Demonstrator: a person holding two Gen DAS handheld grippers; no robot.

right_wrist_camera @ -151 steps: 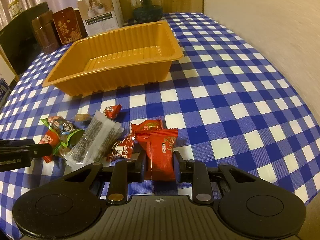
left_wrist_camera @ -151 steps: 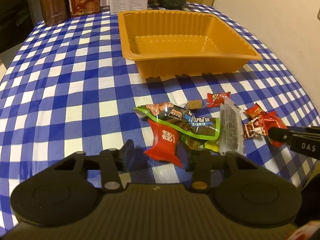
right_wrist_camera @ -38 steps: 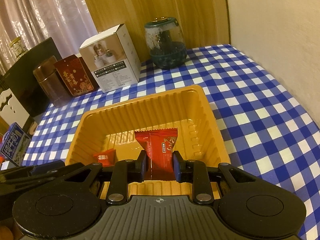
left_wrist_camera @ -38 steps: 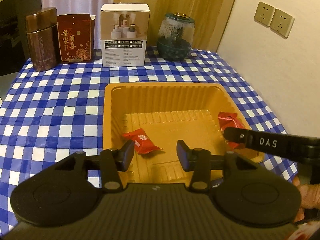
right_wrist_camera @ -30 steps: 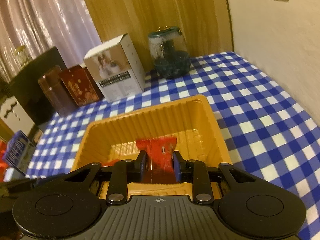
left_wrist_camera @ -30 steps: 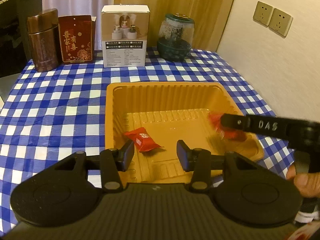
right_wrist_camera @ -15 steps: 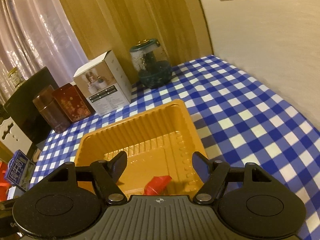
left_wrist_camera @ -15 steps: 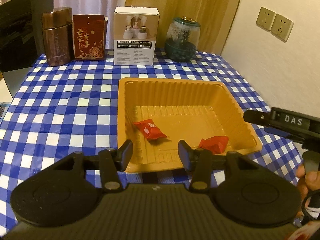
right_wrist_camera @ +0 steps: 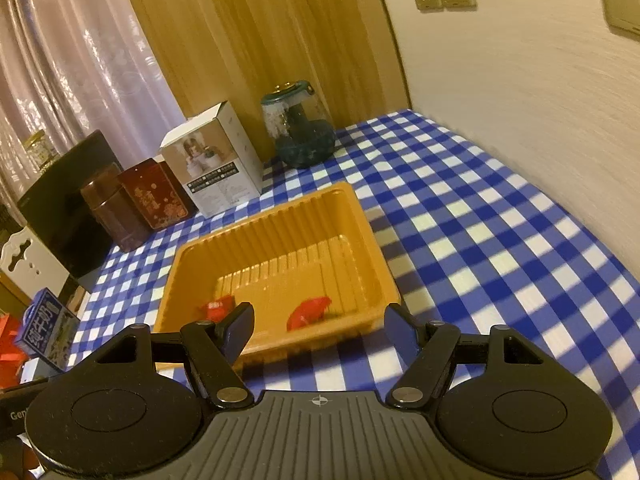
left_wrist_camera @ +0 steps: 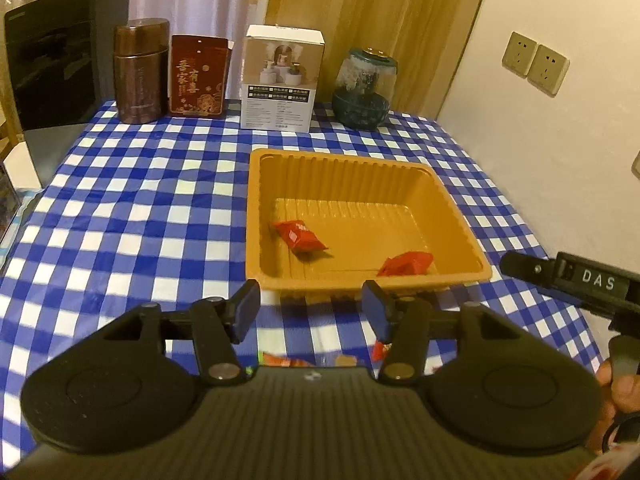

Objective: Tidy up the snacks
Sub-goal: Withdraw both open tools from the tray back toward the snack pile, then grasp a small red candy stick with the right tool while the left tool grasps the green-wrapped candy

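One orange tray (left_wrist_camera: 256,216) sits on the table (left_wrist_camera: 132,216), and inside it, two red snack packets: one on the left (left_wrist_camera: 298,235), one on the right (left_wrist_camera: 406,263). Along the back edge stand four things: one brown canister (left_wrist_camera: 140,70), one red box (left_wrist_camera: 198,76), one white box (left_wrist_camera: 282,82) and one glass jar (left_wrist_camera: 366,88). Up on the wall, two sockets (left_wrist_camera: 534,63) side by side. A few more wrappers (left_wrist_camera: 280,359) peek out at the near edge, too hidden to count. Two sets of tongs are in play: the left (left_wrist_camera: 312,310) and the right (right_wrist_camera: 320,328).
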